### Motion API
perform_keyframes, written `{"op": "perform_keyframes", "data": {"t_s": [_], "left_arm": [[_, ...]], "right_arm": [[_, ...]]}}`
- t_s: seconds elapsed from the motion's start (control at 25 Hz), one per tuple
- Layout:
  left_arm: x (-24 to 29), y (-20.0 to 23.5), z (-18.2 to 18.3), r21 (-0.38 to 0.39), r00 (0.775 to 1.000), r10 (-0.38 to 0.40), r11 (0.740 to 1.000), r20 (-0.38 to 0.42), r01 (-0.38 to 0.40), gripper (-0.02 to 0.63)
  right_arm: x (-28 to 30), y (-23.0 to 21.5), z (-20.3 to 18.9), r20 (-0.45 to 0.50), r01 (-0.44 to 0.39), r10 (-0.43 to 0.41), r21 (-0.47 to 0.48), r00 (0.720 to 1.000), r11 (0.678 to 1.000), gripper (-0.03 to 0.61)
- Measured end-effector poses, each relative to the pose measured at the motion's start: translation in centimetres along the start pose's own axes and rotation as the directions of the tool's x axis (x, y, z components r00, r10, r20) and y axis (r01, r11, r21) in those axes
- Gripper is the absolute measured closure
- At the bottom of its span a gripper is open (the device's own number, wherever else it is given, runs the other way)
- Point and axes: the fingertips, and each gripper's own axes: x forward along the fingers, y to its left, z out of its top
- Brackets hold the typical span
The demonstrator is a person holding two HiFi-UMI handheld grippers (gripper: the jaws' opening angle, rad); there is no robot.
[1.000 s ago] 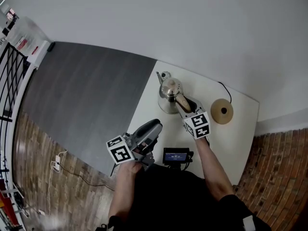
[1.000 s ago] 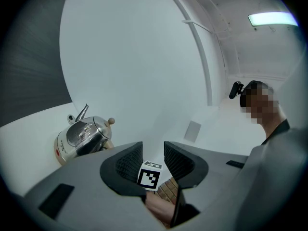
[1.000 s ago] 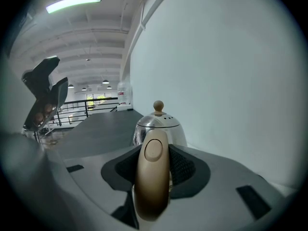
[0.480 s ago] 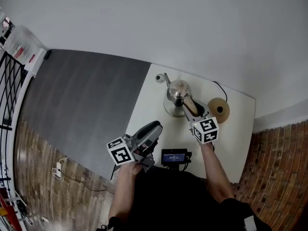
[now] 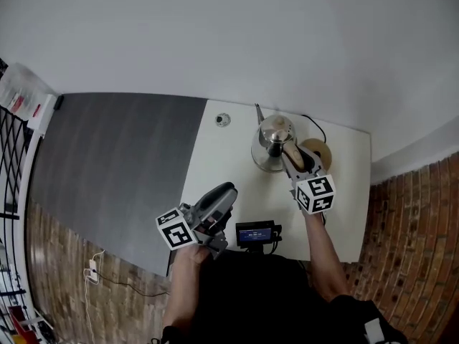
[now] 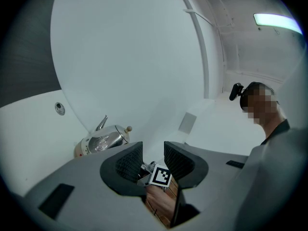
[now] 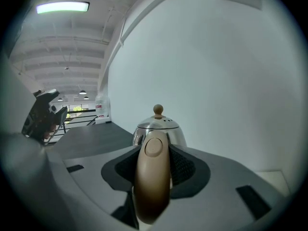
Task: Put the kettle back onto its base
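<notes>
On the white rectangular table (image 5: 215,170), the shiny steel gooseneck kettle (image 5: 273,136) sits just beside the round tan base (image 5: 320,151) and hides part of it. Whether the kettle touches the tabletop cannot be told. The right gripper (image 5: 295,162) clamps the kettle's tan handle (image 7: 153,177). The left gripper (image 6: 149,159) is well apart, its jaws wide and empty.

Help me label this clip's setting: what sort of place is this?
Probably a loft-style workshop or office, not a home: brick floor, a black railing, a strip light on a ribbed ceiling, and a white table against a plain wall.
</notes>
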Motion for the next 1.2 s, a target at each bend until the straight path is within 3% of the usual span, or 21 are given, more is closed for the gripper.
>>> {"op": "perform_keyframes", "data": {"t_s": [0.52, 1.2], "left_arm": [[1.9, -0.1, -1.1, -0.008, 0.997, -0.035, 0.999, -0.071, 0.034, 0.478], [2.6, 0.1, -1.4, -0.005, 0.996, -0.027, 1.0, -0.087, 0.027, 0.477]], "right_arm": [[-5.5, -7.2, -1.1, 0.023, 0.201, -0.203, 0.078, 0.979, 0.977, 0.422], [-9.4, -15.5, -2.6, 0.015, 0.406, -0.417, 0.193, 0.909, 0.893, 0.422]]}}
